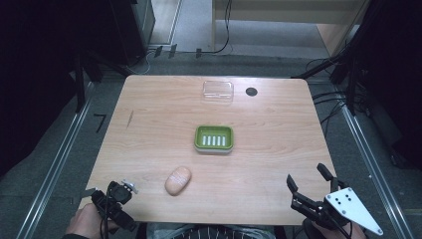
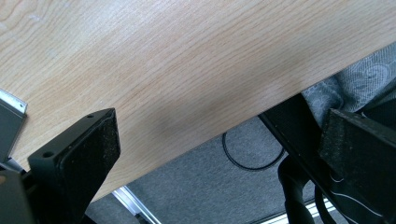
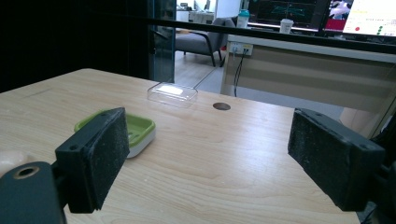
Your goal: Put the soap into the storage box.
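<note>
Light wood surface [image 1: 278, 164] w/ rounded corners and a dark round hole [image 1: 251, 91] near its far edge, on grey carpet [image 1: 59, 149]. Metal floor rails [image 1: 54, 164] run along both sides; black cables [image 1: 326, 97] trail at right. Beyond: pale wood desk [image 3: 299, 70], grey chair [image 3: 198, 44], lit monitors [image 3: 369, 16] (room otherwise dim, black at left).

My left gripper [image 1: 115, 195] is black, with a small silver fitting on top and a black cable trailing from it. My right gripper [image 1: 307, 180] is black too and carries a grey three-cornered plate [image 1: 351, 206] dotted with small holes. The jaws are blocky, faced with rough dark pads [image 3: 112, 144], with screw holes along the backs.
</note>
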{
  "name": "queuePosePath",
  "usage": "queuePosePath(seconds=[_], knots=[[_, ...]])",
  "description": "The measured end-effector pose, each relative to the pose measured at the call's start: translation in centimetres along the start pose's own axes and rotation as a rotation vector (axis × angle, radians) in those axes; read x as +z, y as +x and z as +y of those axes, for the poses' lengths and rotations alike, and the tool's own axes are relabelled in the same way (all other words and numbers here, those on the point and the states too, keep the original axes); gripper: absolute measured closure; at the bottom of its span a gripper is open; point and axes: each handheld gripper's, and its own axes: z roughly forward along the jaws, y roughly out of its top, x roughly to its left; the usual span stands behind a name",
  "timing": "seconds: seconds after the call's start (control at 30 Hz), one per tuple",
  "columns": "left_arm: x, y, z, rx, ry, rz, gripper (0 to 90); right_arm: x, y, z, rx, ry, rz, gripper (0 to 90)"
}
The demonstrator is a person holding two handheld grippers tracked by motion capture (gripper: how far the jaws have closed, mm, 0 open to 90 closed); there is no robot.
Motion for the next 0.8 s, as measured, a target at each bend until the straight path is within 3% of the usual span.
queuePosePath(seconds=[0.6,0.8], knots=[[-0.25,-0.18,0.13,0.016,-0.017,-0.002,0.0,-0.04,0.09,0.02,-0.005,0.0,-0.004,13.2],[-0.6,-0.61,0.71,0.042,-0.021,-0.014,0.0,-0.13,0.06,0.02,-0.008,-0.001,-0.005,13.2]])
